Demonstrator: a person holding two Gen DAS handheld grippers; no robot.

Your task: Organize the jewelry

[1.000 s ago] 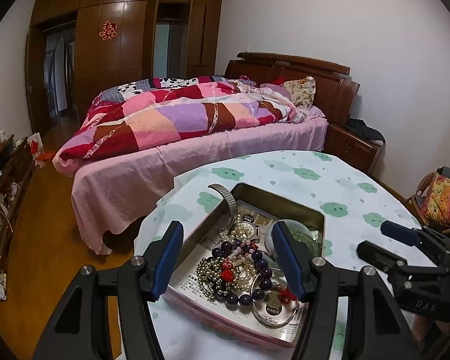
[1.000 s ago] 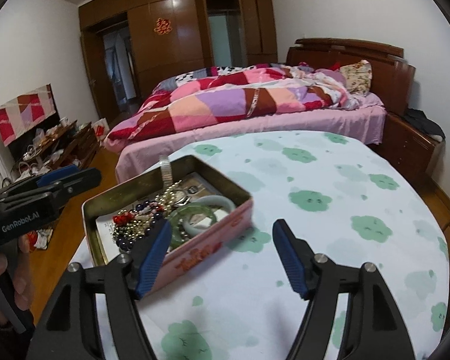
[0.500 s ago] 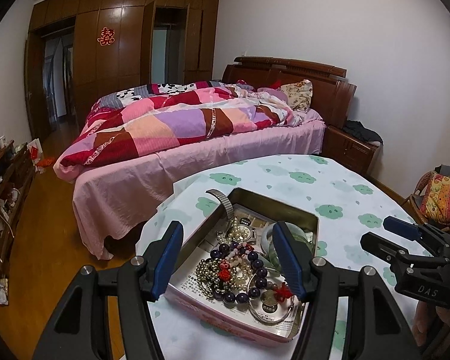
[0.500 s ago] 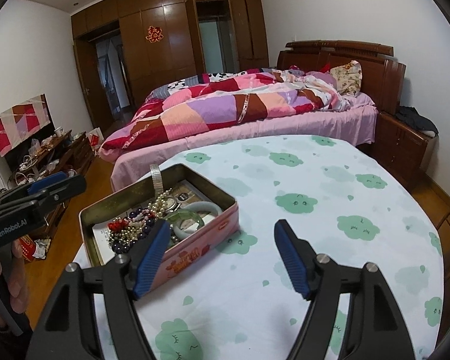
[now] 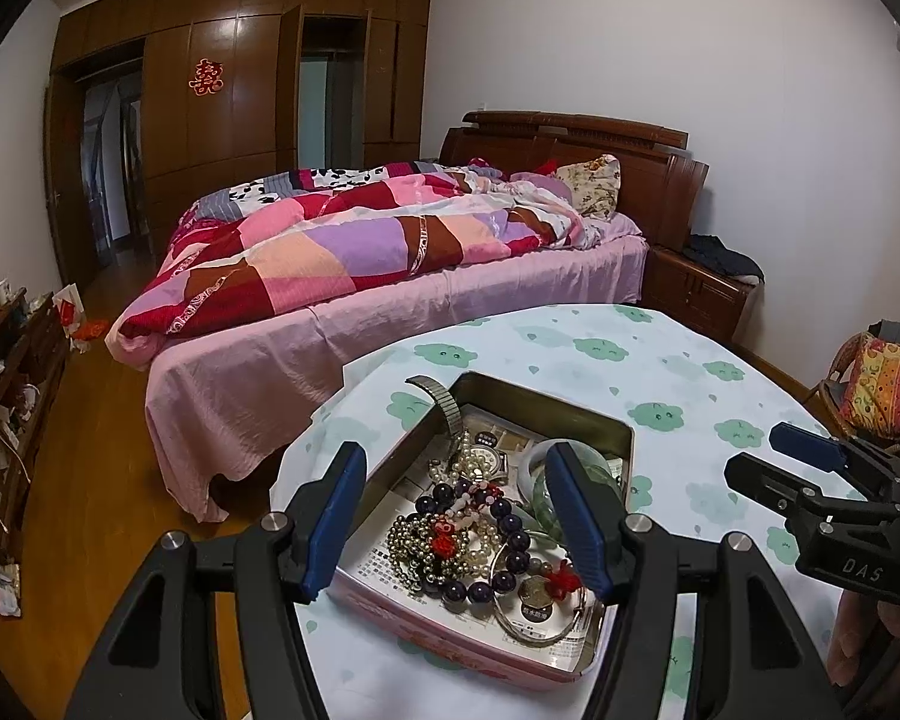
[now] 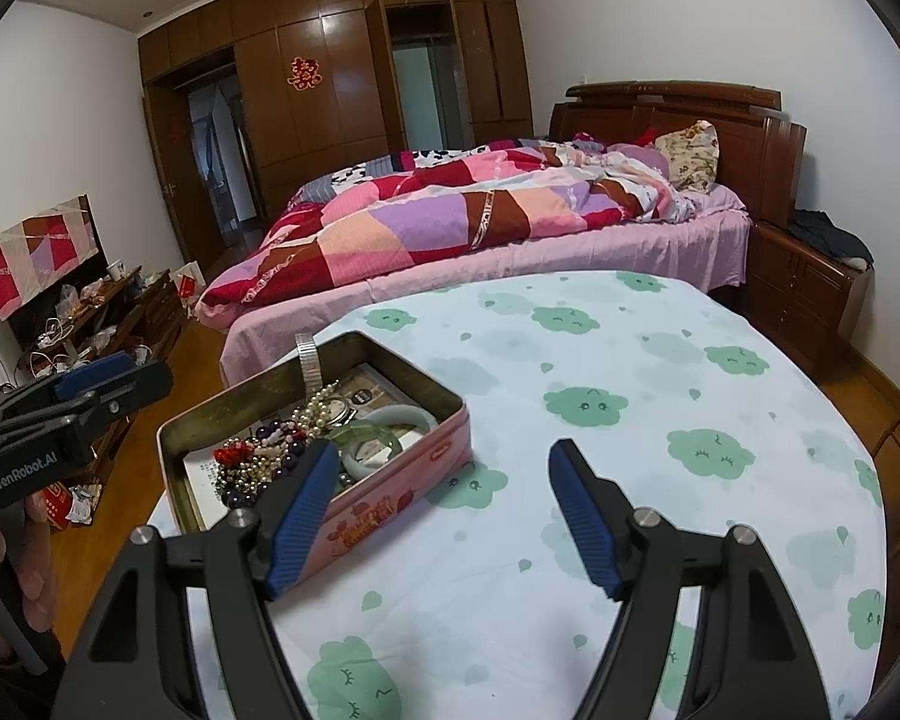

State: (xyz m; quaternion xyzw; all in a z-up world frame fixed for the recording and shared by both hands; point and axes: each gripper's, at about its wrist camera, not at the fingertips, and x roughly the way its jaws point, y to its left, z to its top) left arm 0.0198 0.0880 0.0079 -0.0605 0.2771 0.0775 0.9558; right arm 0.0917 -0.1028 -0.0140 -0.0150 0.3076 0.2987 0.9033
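Both grippers were spread wide with nothing between the pads. The left gripper (image 5: 456,516) hung right over the near end of the tin (image 5: 624,429), blue fingers (image 5: 336,516) either side of the bead pile but not touching any of it. The right gripper (image 6: 438,516) sat lower right of the tin (image 6: 390,498), its left finger (image 6: 303,516) in front of the tin's near pink wall, the other over bare cloth. Can't tell if that finger actually touched the wall.

One tin, open, no lid in sight: rectangular, pink outside with cartoon print, dull gold metal inside, printed paper lining the bottom. Its long axis ran from the near left edge of the surface (image 6: 630,372) away toward the bed (image 6: 510,252), a bit diagonal.

Inside, counted as best I could: one watch (image 5: 489,462) with its metal band (image 5: 444,402) arching up over the far corner, one dark purple bead bracelet (image 5: 510,534), one tangle of small gold beads (image 5: 414,546) with a red knot, a pearl strand, two jade-type bangles (one pale (image 6: 402,417), one green (image 6: 363,438)), a thin wire bangle and a coin-like pendant (image 5: 534,591) with a red tassel. All heaped together, mostly at the near end.

The tin stood on the left part of the round surface, which had a white cloth with green clouds. A hand (image 6: 6,564) held the left gripper's handle.
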